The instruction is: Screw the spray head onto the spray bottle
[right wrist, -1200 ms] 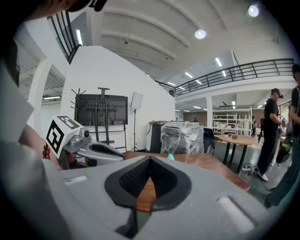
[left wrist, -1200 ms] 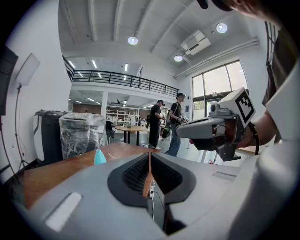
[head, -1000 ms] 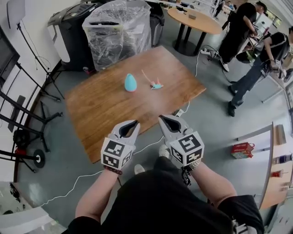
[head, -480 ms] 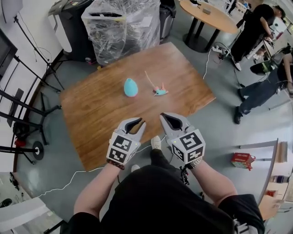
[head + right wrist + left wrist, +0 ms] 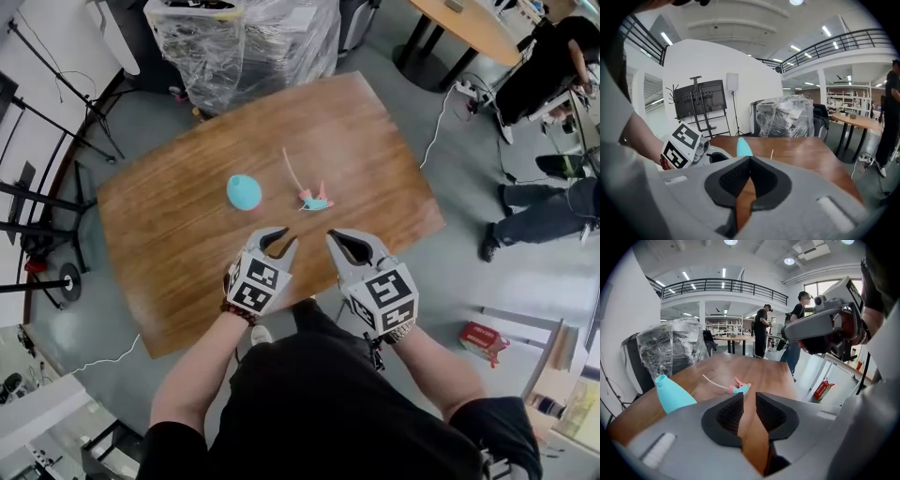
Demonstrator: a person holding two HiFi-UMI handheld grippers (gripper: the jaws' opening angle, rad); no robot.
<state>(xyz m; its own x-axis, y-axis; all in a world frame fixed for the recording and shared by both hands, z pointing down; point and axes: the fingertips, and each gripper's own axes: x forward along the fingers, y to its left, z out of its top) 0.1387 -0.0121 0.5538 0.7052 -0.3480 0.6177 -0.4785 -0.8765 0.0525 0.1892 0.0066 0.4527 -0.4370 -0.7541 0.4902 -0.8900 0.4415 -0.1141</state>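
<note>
A teal spray bottle (image 5: 244, 191) lies on the wooden table (image 5: 178, 272). To its right lies the spray head (image 5: 314, 199), teal and pink, with a long thin tube. Both grippers hover over the table's near edge, short of these two things and touching neither. My left gripper (image 5: 284, 236) is slightly open, with a narrow gap and nothing in it. In the left gripper view (image 5: 749, 399) the bottle (image 5: 670, 394) shows at left and the spray head (image 5: 738, 389) straight ahead. My right gripper (image 5: 333, 234) is shut and empty; in its own view (image 5: 750, 160) the bottle (image 5: 743, 149) stands just beyond the tips.
A plastic-wrapped bin (image 5: 244, 37) stands past the table's far edge. Stand legs (image 5: 37, 187) are at left. A round table (image 5: 478, 23) and people (image 5: 553, 66) are at far right. A white cable (image 5: 441, 112) runs over the floor.
Both grippers have come forward from over the floor to over the table's near edge. The left jaws, shut before, now stand slightly apart. The bottle and spray head lie where they were.
</note>
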